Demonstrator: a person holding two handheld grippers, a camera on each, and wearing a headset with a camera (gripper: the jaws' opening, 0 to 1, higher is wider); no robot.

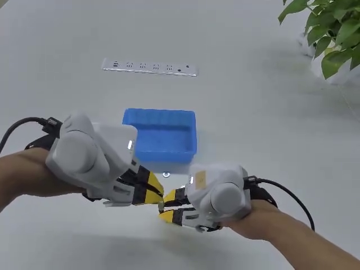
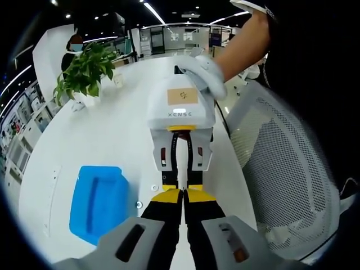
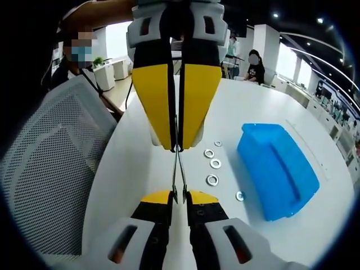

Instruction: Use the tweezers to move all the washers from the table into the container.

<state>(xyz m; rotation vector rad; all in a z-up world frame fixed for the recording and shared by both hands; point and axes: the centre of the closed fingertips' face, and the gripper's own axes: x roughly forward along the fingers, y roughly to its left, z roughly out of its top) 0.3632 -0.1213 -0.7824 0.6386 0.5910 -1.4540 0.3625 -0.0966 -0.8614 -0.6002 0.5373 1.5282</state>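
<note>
My two grippers meet tip to tip low in the head view, the left gripper [image 1: 157,194] coming from the left and the right gripper [image 1: 166,207] from the right. Thin metal tweezers [image 3: 179,169] run between them. In the right gripper view my right gripper [image 3: 180,197] is shut on one end, and the left gripper [image 3: 176,143] hangs from the top, shut on the other end. Several washers [image 3: 212,180] lie on the white table beside a blue container [image 3: 278,169]. One washer [image 1: 166,175] sits just in front of the blue container [image 1: 160,135]. The left gripper [image 2: 184,194] faces the right gripper [image 2: 181,183].
A white power strip [image 1: 149,67] lies beyond the container. A potted plant [image 1: 329,34] stands at the far right corner. A mesh chair [image 2: 281,169] stands by the table edge. The table [image 1: 253,112] is bare to the right of the container.
</note>
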